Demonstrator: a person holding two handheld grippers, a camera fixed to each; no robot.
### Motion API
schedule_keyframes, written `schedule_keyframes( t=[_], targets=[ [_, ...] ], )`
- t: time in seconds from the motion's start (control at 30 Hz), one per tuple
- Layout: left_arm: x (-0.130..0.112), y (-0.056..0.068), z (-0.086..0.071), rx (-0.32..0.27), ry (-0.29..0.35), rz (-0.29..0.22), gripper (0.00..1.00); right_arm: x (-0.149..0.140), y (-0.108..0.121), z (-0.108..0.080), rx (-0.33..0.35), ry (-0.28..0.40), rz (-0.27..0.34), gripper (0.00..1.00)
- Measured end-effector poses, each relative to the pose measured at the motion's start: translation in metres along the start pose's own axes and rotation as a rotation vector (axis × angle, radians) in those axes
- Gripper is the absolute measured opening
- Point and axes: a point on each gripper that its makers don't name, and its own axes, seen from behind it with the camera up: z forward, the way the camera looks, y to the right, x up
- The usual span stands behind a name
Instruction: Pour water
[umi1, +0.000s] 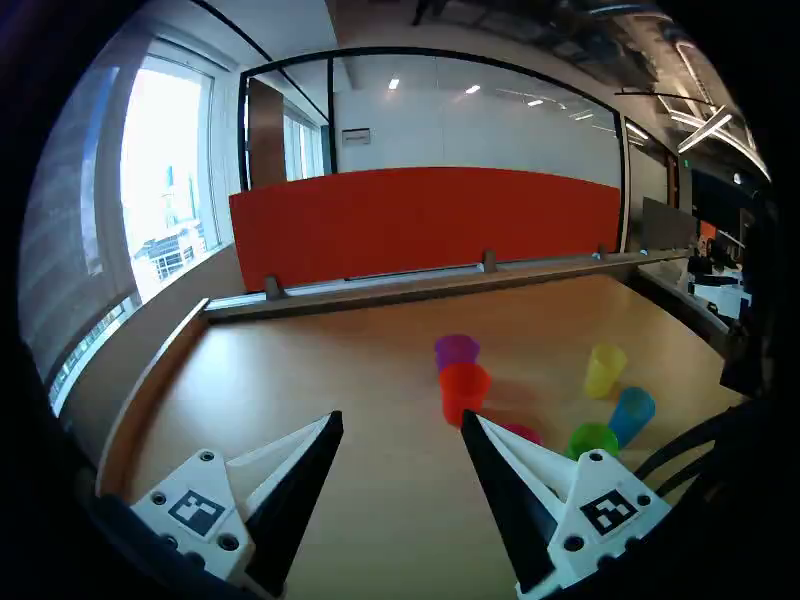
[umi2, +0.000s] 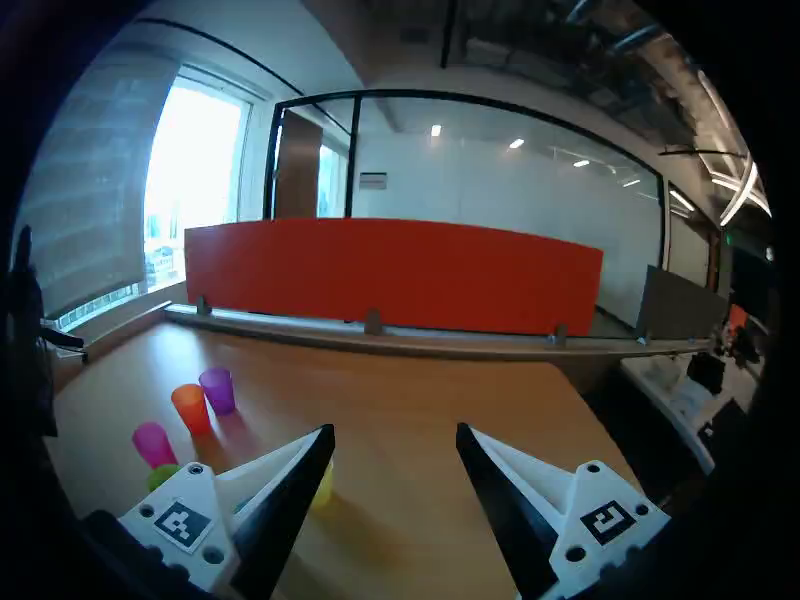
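Nearest in the left gripper view, the left tool (umi1: 400, 418) shows two black, wedge-shaped fingers on white plastic mounts, each carrying a square black-and-white marker. Its tips stand well apart with nothing between them, pointing forward over the tabletop (umi1: 330, 360), a smooth, pale wood-grain surface with a raised edge. Small, tapered, translucent plastic cups stand upright around its right-hand finger: a pink cup (umi1: 522, 432) partly hidden behind that finger, a green cup (umi1: 592, 438) just beside it, a blue cup (umi1: 632, 412) near that, and a yellow cup (umi1: 604, 368) farther back. Ahead of the gap and slightly right stands an orange cup (umi1: 464, 390), with a purple cup (umi1: 456, 350) just behind it. Whether any cup holds water cannot be told. In the right gripper view the right tool (umi2: 394, 430) is built alike, its fingers also spread and empty. The cups lie off to its left, the yellow one peeking out from behind its left-hand finger. At the tabletop's far edge stands a matte red divider panel (umi1: 430, 225), with a glass wall (umi1: 480, 125) behind and a bright window (umi1: 165, 200) to the left.
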Motion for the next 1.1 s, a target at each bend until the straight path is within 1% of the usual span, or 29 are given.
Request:
schedule_keyframes(
  t=[0.17,0.27,0.47,0.57,0.77,0.97,1.1],
  targets=[
    [0.023,-0.011,0.002,0.036,0.055,-0.001,0.88,0.028,0.004,0.003,-0.037,0.064,0.02,0.94],
    [0.038,-0.018,0.002,0.054,0.09,-0.013,0.87,0.046,0.007,0.003,-0.063,0.101,0.037,0.94],
    [0.06,-0.032,0.001,0.082,0.146,-0.032,0.87,0.069,0.009,0.004,-0.085,0.149,0.059,0.94],
    [0.065,-0.037,0.002,0.089,0.163,-0.036,0.88,0.072,0.009,0.006,-0.093,0.158,0.064,0.94],
    [0.071,-0.041,0.004,0.094,0.192,-0.05,0.88,0.073,0.005,0.011,-0.103,0.157,0.067,0.94],
    [0.075,-0.041,0.007,0.084,0.23,-0.068,0.87,0.074,-0.003,0.015,-0.115,0.163,0.074,0.94],
    [0.071,-0.043,0.009,0.085,0.249,-0.085,0.87,0.072,-0.008,0.016,-0.12,0.173,0.07,0.95]
  ],
)
